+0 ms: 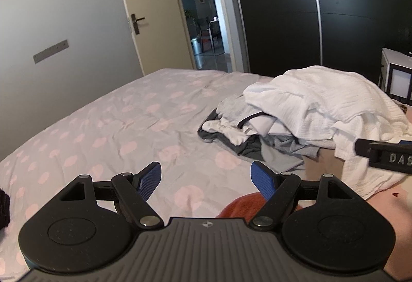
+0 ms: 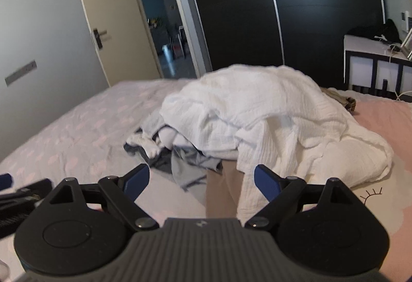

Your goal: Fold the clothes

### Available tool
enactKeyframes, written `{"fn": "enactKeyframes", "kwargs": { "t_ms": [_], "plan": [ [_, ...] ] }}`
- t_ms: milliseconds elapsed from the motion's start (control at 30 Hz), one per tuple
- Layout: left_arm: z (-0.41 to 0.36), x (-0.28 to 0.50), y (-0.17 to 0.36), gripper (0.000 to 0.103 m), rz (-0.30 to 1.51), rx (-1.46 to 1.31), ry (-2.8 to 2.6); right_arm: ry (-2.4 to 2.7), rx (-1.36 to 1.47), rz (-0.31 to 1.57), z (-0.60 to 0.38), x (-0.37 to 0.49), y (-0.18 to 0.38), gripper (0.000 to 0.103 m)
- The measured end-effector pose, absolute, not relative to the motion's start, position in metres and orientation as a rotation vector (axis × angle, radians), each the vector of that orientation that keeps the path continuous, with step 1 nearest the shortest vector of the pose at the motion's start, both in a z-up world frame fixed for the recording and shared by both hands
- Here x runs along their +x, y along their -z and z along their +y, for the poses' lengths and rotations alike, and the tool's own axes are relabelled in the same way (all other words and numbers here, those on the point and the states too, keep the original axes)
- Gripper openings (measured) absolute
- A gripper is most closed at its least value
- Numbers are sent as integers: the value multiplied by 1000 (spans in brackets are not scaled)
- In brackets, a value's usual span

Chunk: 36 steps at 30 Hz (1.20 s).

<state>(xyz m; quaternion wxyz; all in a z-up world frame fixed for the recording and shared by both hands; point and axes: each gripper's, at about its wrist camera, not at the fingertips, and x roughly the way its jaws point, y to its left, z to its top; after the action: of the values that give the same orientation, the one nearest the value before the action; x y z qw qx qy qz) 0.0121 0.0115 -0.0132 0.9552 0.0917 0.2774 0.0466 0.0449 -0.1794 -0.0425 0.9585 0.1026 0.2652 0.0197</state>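
While both sets of fingers stand spread wide with nothing between them, the left gripper hangs over the bed, above its grey sheet dotted with pale pink, and the right gripper faces the pile of clothes heaped on the bed's right part. A large white crinkled garment lies on top of the pile, draped over grey and dark pieces that spill out toward the left. A fold of the white garment hangs down just ahead of the right gripper's right finger. Something orange-red shows just under the left gripper. Behind the bed stand a dark sliding wardrobe and an open door
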Motion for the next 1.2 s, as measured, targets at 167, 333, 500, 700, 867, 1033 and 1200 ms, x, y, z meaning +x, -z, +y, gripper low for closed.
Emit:
{"fn": "enactKeyframes", "kwargs": {
  "t_ms": [167,333,500,700,867,1033,1200],
  "plan": [
    [31,21,17,91,584,171,-139,-24,106,563,-193,81,51,91],
    [52,31,25,91,616,151,-195,60,-59,530,-211,123,62,91],
    [67,39,35,91,651,134,-241,73,-257,560,-229,170,82,91],
    [85,38,44,91,683,115,-298,64,-335,564,-241,214,90,91],
    [106,30,45,91,684,71,-346,35,-321,576,-251,251,88,75],
    [125,19,39,91,674,33,-384,30,-341,595,-234,261,69,14],
    [146,9,31,90,654,-10,-433,-74,-376,485,-197,249,24,9]
  ]
}}
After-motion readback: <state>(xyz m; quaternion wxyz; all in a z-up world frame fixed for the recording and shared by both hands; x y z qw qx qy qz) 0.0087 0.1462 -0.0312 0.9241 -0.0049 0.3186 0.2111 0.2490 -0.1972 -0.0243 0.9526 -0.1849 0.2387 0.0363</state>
